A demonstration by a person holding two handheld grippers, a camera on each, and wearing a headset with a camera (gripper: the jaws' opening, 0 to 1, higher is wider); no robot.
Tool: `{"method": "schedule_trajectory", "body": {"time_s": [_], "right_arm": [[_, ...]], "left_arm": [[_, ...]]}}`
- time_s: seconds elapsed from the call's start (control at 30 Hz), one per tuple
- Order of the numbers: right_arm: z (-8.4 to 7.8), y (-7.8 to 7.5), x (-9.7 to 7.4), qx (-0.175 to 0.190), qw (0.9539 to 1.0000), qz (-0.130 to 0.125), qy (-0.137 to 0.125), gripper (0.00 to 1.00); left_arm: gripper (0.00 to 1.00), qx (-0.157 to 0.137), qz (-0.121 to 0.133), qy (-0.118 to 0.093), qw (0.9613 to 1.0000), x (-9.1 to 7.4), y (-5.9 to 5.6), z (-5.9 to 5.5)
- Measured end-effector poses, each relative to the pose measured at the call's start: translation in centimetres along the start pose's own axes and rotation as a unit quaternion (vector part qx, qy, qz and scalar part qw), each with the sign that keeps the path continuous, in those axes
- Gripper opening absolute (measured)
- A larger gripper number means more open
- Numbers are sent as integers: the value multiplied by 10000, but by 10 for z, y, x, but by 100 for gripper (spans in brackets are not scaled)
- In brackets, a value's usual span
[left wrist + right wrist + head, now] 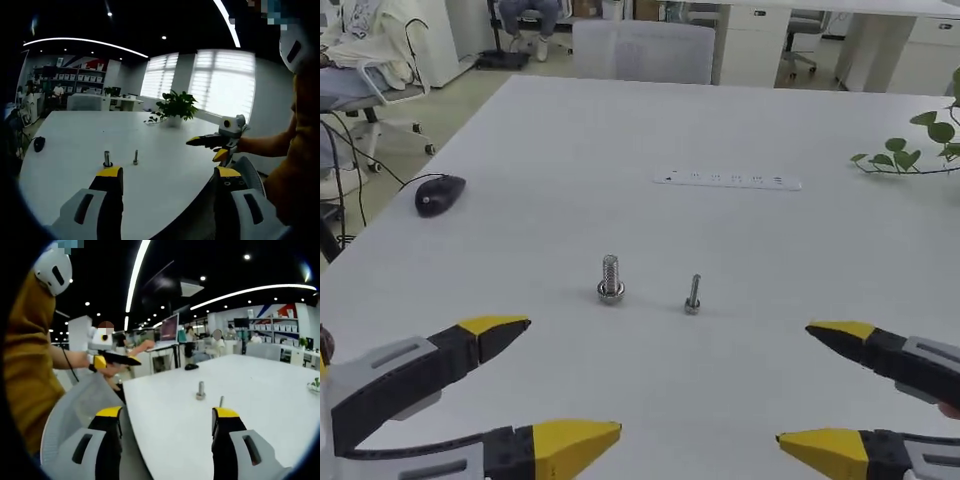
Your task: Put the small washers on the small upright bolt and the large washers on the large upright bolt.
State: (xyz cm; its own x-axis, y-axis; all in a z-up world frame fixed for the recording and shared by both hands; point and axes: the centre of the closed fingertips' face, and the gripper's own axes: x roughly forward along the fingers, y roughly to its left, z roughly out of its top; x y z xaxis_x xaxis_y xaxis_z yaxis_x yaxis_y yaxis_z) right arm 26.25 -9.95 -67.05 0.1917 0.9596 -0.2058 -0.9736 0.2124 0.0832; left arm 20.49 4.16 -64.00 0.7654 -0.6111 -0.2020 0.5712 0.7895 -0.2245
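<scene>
White worktable carries large bolt w/ small bolt just beside at its 3 o'clock, both upright; left gripper at 7 and right gripper at 5 o'clock hang agape, empty, so prob. between steps, and next move needs washers located first.

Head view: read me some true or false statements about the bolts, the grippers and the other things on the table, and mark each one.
1. The large bolt stands left of the small bolt. True.
2. The small bolt lies on its side. False: it stands upright.
3. The left gripper and the right gripper are both open and hold nothing. True.
4. The mouse sits right of both bolts. False: it sits far to their left.
5. The power strip lies between the bolts and the grippers. False: it lies beyond the bolts.
</scene>
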Motion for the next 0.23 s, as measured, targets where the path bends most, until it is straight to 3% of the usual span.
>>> {"method": "schedule_trajectory", "body": {"time_s": [0.23], "right_arm": [[1,1,1,-110,9999,-6,53,74]], "left_arm": [[74,13,8,-29,10000,0,-3,1]]}}
